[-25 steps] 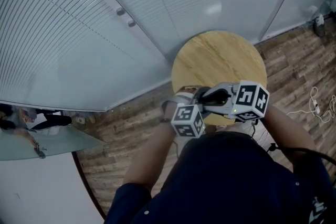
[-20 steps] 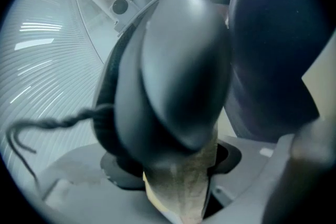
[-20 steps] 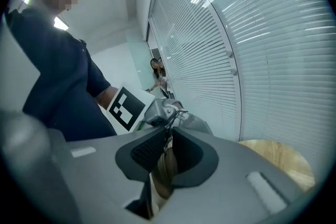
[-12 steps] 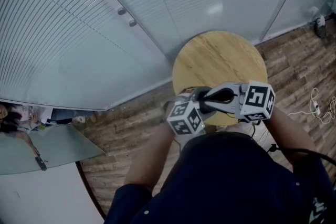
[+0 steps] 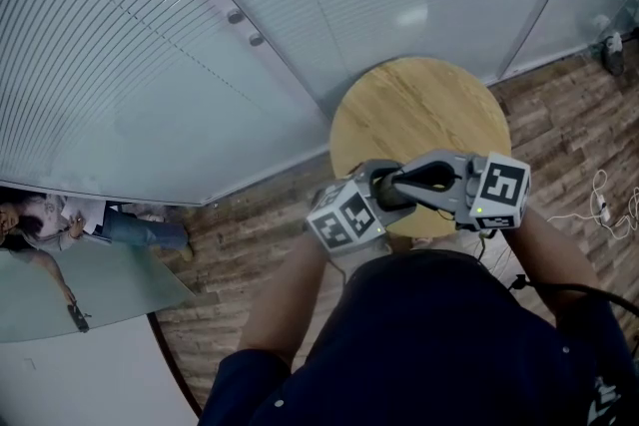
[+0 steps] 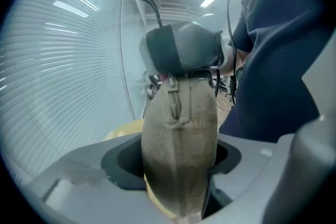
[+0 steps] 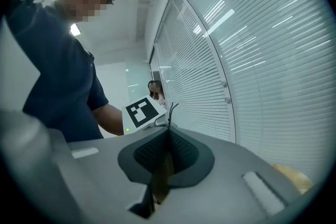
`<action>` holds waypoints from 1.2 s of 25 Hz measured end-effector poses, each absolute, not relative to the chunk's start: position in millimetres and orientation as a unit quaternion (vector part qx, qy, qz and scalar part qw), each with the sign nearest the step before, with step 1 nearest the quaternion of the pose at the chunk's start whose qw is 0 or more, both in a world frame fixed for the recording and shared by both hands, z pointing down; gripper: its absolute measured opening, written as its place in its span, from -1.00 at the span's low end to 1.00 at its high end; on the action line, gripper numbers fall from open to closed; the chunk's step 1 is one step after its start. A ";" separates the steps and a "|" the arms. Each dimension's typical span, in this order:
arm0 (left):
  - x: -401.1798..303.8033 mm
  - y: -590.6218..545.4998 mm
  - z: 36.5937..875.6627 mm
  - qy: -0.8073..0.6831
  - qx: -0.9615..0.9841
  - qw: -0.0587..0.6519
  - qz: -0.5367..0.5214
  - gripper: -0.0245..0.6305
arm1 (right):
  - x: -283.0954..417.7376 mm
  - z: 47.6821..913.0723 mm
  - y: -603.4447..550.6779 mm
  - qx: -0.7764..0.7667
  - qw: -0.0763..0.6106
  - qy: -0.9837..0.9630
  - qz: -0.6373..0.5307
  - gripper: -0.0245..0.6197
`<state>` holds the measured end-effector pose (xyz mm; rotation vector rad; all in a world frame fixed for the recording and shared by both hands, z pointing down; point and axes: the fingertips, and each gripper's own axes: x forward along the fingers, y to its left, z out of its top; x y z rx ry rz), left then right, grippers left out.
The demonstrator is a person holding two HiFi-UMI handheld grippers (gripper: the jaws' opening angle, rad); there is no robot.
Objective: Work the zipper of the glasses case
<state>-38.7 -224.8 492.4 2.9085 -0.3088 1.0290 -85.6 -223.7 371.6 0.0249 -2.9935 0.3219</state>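
Over the near edge of the round wooden worktop (image 5: pixel 419 110), a person in a dark blue shirt (image 5: pixel 449 334) held two tools close together. The left tool (image 5: pixel 367 199) was clamped on the tan glasses case (image 6: pixel 179 155), which stuck out between its jaws and filled the gap. The zipper (image 6: pixel 175 105) ran up the middle of the case, facing that tool's camera. The right tool (image 5: pixel 392 187) sat at the far end of the case. Its jaws were squeezed tight on a thin brown tab (image 7: pixel 160 186) (it looked like the zipper's pull). White blinds (image 5: pixel 200 45) stood behind the worktop.
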 end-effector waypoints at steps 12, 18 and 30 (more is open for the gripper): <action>-39.9 -229.5 470.6 -0.096 0.951 0.030 0.291 0.00 | -81.8 358.6 -232.3 0.013 0.018 -0.992 0.126 -0.90; -39.7 -231.8 460.6 -0.099 0.960 0.044 0.256 0.00 | -73.7 352.0 -237.2 0.020 -0.015 -0.989 0.145 -0.90; -39.4 -231.7 437.2 -0.102 0.973 0.062 0.198 -0.01 | -60.0 336.4 -241.6 0.024 -0.075 -0.982 0.171 -0.90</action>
